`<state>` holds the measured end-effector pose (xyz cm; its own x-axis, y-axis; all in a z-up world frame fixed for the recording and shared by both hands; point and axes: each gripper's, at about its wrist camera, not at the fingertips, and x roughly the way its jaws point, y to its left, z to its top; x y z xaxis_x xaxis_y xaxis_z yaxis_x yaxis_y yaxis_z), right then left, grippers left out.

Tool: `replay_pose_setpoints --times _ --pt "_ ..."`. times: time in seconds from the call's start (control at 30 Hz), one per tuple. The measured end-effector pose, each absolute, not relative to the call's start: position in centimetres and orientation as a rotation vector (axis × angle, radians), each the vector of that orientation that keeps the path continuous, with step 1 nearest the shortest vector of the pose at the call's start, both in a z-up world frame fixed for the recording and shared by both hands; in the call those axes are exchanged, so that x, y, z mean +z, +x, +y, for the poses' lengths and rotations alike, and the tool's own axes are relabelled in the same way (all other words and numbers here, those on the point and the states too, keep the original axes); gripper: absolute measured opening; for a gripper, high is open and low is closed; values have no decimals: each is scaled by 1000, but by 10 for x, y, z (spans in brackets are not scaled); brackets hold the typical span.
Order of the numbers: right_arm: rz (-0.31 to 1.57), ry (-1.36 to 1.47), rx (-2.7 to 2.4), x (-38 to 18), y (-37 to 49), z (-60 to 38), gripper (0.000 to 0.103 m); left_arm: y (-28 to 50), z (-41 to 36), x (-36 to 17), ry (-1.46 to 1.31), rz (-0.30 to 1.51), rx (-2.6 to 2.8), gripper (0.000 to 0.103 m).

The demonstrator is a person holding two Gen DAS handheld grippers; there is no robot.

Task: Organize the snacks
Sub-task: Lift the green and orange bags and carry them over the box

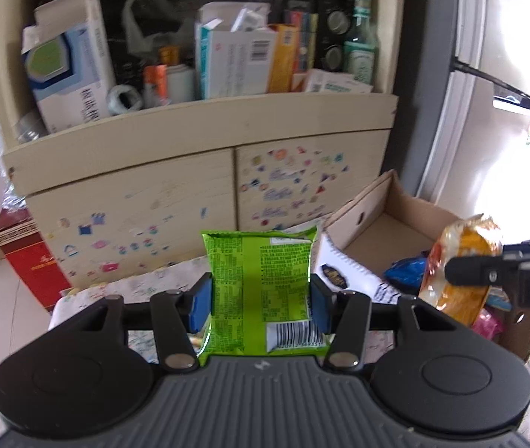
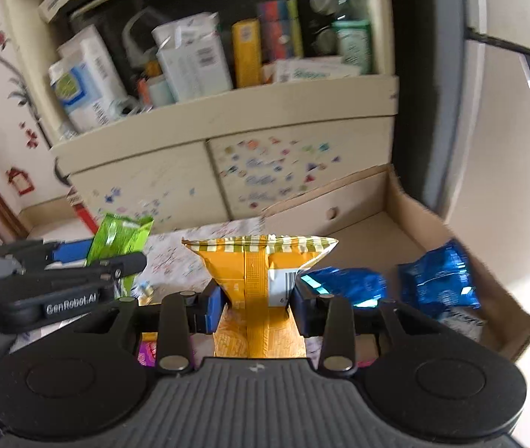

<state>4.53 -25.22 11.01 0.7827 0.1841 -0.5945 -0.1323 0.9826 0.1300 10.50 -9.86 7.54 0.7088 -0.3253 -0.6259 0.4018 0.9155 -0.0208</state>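
My left gripper (image 1: 261,300) is shut on a green snack packet (image 1: 261,280), held upright with its printed back and barcode facing me. An orange-yellow snack packet (image 2: 261,291) with a striped top seam stands between the blue pads of my right gripper (image 2: 255,306), which is shut on it. In the left wrist view the right gripper (image 1: 489,272) comes in from the right edge with that orange packet (image 1: 459,268) over the cardboard box (image 1: 377,201). The right wrist view shows the left gripper (image 2: 115,261) at the left with the green packet (image 2: 119,239).
The open cardboard box (image 2: 395,201) lies at the right and holds two blue foil packets (image 2: 436,280). A patterned cloth (image 2: 190,254) covers the surface below. Behind stands a cream cabinet (image 1: 190,186) with sticker-covered doors and a shelf crowded with boxes and bottles. A red box (image 1: 30,261) sits on the floor at the left.
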Motion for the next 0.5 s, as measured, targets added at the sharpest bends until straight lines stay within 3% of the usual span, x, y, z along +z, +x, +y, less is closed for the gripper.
replay_pose_setpoints --times 0.5 --pt "565 170 -61 130 26 -330 43 98 -172 78 99 638 -547 52"
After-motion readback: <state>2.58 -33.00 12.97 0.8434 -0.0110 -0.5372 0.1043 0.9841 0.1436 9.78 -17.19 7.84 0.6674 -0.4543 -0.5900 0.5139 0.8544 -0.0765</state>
